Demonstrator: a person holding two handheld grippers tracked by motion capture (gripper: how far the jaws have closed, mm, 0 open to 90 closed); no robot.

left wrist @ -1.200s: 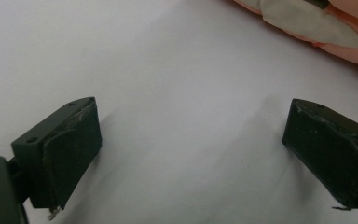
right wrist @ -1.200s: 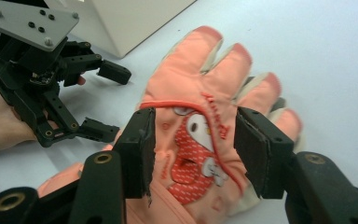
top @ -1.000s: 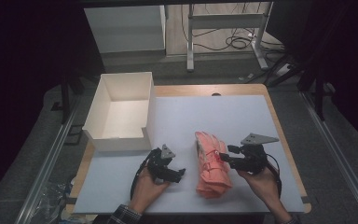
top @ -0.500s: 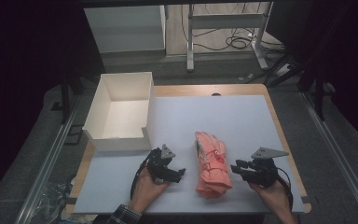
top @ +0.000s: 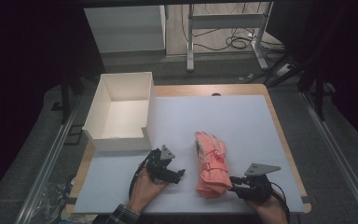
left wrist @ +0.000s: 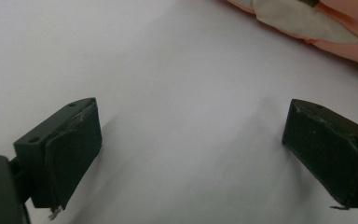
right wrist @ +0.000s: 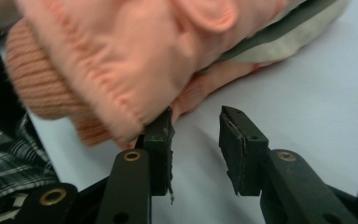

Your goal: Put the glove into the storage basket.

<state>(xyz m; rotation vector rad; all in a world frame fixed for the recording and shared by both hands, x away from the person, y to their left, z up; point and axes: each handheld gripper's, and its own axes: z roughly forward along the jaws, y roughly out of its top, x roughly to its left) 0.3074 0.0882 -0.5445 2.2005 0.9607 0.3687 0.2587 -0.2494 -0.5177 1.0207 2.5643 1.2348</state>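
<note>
Right tool (right wrist: 195, 140) — jaws narrowly parted at the glove's (top: 211, 163) cuff, gripping nothing; take more knit. Left tool (left wrist: 191, 154) spread wide over the surface (top: 242, 121).

The left black two-jaw handheld gripper (top: 181, 173) carries a small grey three-cornered plate (top: 168, 151) on top, and a thin black cable (top: 134, 179) loops from it by the hand. Its jaws are blocky, faced with worn dark pads (left wrist: 70, 163) with frayed edges. The right black two-jaw handheld gripper (top: 232, 183) bears a larger grey three-cornered plate (top: 261, 168); brass-ringed screw holes (right wrist: 132, 156) dot its arms. A dark plaid sleeve cuff (top: 121, 214) covers the left wrist.
</note>
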